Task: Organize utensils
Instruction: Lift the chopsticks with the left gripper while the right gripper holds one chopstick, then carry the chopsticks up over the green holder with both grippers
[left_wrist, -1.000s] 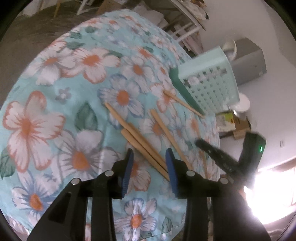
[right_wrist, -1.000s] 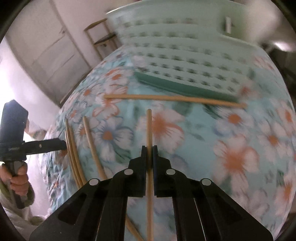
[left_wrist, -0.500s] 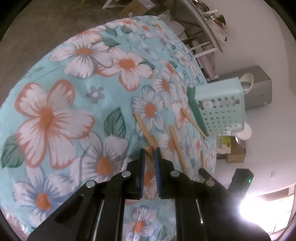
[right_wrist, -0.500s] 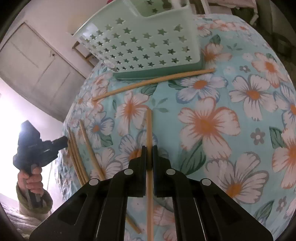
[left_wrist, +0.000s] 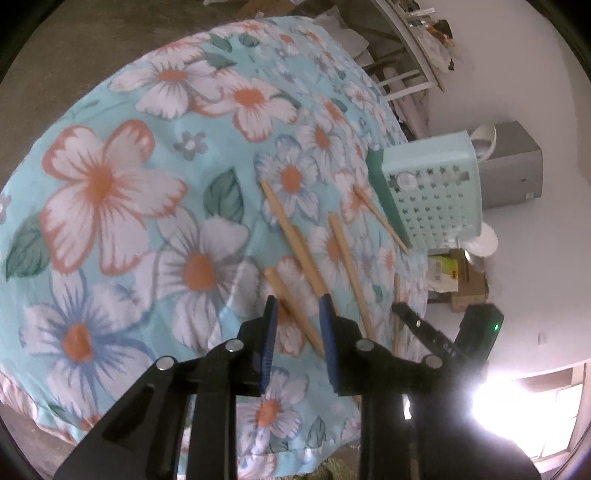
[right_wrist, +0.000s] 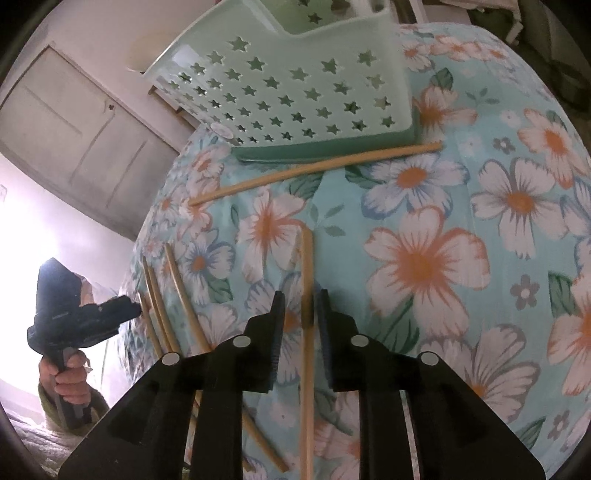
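Several wooden chopsticks lie on the floral cloth (left_wrist: 110, 192). In the left wrist view my left gripper (left_wrist: 298, 306) has its blue-padded jaws opening, astride one chopstick (left_wrist: 291, 306) without pressing it; a second chopstick (left_wrist: 295, 240) lies just past the right pad. In the right wrist view my right gripper (right_wrist: 301, 299) is opening too. A long chopstick (right_wrist: 306, 266) runs between its pads, with a gap showing on the left side. The mint basket (right_wrist: 295, 92) with star holes stands at the far side, another chopstick (right_wrist: 314, 166) lying along its base.
Three more chopsticks (right_wrist: 162, 295) lie side by side near the left gripper (right_wrist: 125, 312), which a hand (right_wrist: 66, 384) holds. The basket (left_wrist: 432, 195) sits near the cloth's far edge, beside the right gripper (left_wrist: 410, 317). A door, boxes and a grey bin lie beyond.
The left jaws closed almost fully over a chopstick end, then parted again. The right jaws, clamped on the long chopstick before, have now spread. The right view drew back from the basket.
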